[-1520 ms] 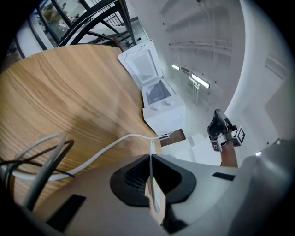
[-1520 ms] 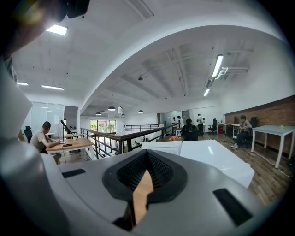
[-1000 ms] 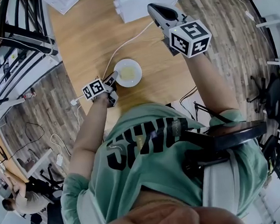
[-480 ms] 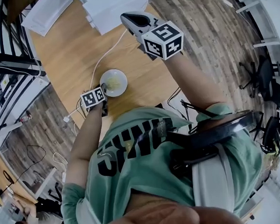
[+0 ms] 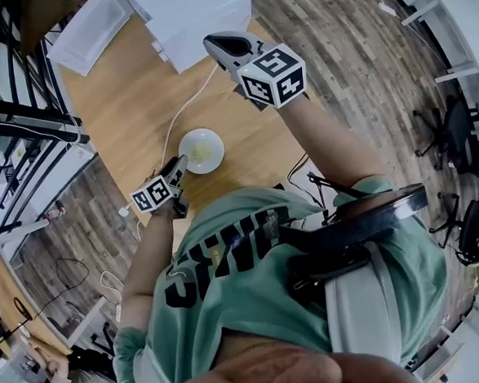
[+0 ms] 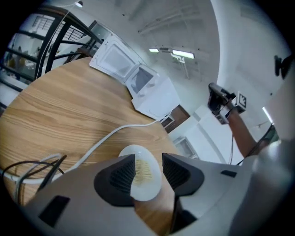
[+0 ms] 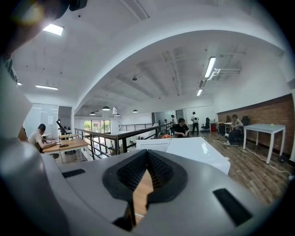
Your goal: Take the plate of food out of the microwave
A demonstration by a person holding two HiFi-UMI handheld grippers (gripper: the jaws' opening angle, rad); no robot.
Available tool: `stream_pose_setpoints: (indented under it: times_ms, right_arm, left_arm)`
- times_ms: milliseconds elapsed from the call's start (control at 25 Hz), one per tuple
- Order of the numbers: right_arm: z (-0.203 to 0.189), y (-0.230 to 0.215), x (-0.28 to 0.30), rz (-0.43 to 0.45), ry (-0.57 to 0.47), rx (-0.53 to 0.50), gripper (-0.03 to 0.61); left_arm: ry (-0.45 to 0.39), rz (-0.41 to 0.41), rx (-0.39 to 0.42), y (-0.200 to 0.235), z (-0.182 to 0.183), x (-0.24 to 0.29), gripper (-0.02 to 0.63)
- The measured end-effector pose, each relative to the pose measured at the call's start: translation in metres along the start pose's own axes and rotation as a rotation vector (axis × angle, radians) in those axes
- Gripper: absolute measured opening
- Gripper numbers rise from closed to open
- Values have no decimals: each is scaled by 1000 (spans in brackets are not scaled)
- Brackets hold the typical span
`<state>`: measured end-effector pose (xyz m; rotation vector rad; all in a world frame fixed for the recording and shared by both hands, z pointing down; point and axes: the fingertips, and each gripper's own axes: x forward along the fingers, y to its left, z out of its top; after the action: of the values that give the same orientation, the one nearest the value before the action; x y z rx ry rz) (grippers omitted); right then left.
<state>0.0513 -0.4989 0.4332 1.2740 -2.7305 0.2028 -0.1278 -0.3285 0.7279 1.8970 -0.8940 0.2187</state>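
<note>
Head view has the round wooden worktop (image 5: 135, 96) filling the upper left, with the white microwave (image 5: 186, 14) at its far side, door open. The plate of food (image 5: 201, 151) is already out and sits flat on the worktop close to my body, well apart from the oven.

The near rim of the worktop is not far off, so a shove from that side could slide the plate towards it. A white cable (image 5: 186, 100) runs from the microwave and passes just beside the plate. If I catch it while backing away, it could drag or tip the dish.

My left tongs (image 5: 175, 165) have just been opening. The plate shows between the parted pads, but they are not pinching it. A jaw hooking the rim on the way up would spill the pale yellowish food.

My right tongs (image 5: 214, 41) hang clenched on nothing near the microwave, where a careless swing could knock the door.
</note>
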Motion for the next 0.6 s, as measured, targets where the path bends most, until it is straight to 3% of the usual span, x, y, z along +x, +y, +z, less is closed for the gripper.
stream_pose_setpoints:
  times_ms: [200,440,600]
  right_arm:
    - [9,16,11,32,-5,-13,5]
    - [20,52,26,101,15,-40,5]
    - [42,84,37,147,17,-116,5]
  left_arm:
    - [-120,-182,11,-36,14,-50,167]
    - [-247,-269,-58,-28,0,-124,167]
    - [-406,-335,-102,-4,10,-174,166]
